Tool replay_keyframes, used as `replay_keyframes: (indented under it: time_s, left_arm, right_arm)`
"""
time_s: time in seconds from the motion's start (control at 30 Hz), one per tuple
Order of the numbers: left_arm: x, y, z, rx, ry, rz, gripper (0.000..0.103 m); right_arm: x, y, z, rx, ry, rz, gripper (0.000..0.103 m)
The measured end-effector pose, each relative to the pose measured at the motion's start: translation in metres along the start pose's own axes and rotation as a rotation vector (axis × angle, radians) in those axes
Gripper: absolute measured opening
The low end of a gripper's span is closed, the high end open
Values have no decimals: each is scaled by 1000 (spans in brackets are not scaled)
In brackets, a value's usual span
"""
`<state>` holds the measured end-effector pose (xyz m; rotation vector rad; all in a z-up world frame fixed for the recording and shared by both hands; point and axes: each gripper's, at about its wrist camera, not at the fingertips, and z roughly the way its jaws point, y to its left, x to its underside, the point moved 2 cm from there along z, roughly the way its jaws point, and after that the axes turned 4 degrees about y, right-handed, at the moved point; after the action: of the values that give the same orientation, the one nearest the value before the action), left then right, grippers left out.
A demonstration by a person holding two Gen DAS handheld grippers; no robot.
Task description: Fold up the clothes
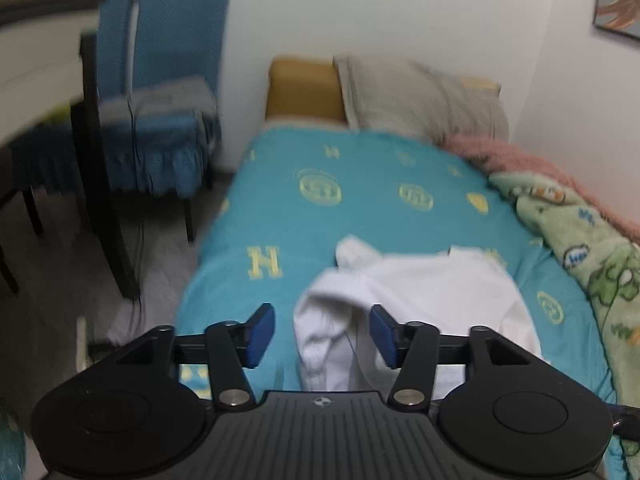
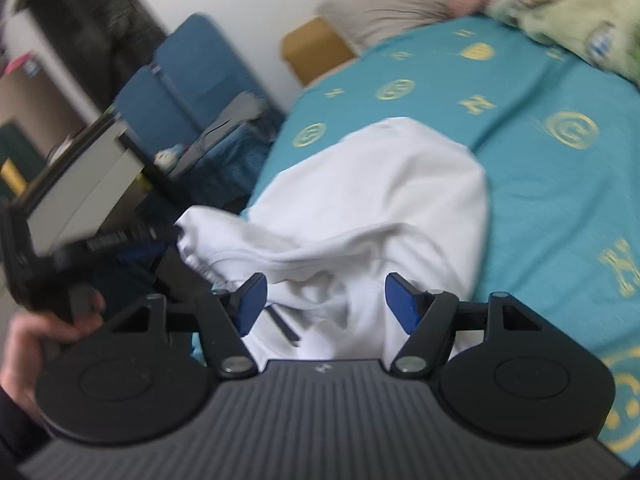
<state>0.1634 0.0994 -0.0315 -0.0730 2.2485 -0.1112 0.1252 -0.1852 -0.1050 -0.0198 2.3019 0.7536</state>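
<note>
Teal bedsheet [image 1: 288, 216] bears crumpled white garment [image 1: 420, 292].

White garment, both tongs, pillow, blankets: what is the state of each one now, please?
white garment: crumpled, unfolded, on the teal sheet
left tongs: open, empty, over the garment edge
right tongs: open, empty, over the garment
pillow: at the bed head
green blanket: bunched by the wall

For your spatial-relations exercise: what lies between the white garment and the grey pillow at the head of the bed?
Only bare teal bedsheet with yellow emblems lies between the white garment and the grey pillow; the left wrist view shows it best.
</note>
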Motion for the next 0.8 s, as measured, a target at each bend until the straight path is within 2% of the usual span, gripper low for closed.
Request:
replay_keyframes:
  time_s: [0.03, 0.13, 0.17, 0.23, 0.3, 0.37, 0.53, 0.63, 0.7, 0.8]
  left_arm:
    - [-1, -2, -10, -5, -36, 22, 62]
    - [4, -16, -19, 48, -52, 103, 62]
    - [6, -21, -21, 67, -57, 131, 62]
    - [11, -33, -24, 112, -51, 194, 61]
    - [20, -49, -26, 158, -40, 267, 59]
    - [32, -66, -31, 198, -43, 347, 58]
    - [70, -111, -33, 258, -57, 567, 58]
    - [92, -130, -30, 234, -74, 700, 56]
    - [101, -137, -25, 186, -95, 746, 55]
    - [103, -138, -23, 150, -106, 733, 54]
  right_arm:
    - [2, 5, 5, 4, 12, -36, 68]
    - [10, 10, 25, 67, 83, -104, 63]
    - [13, 10, 31, 89, 111, -111, 59]
    - [19, 8, 40, 131, 160, -124, 45]
    - [22, 7, 39, 126, 188, -111, 13]
    - [21, 7, 26, 102, 172, -88, 7]
    - [9, 15, -26, 68, 38, -68, 5]
    - [5, 17, -54, 69, -30, -60, 5]
    - [4, 15, -67, 56, -51, -44, 5]
    - [6, 14, -80, 45, -62, -43, 5]
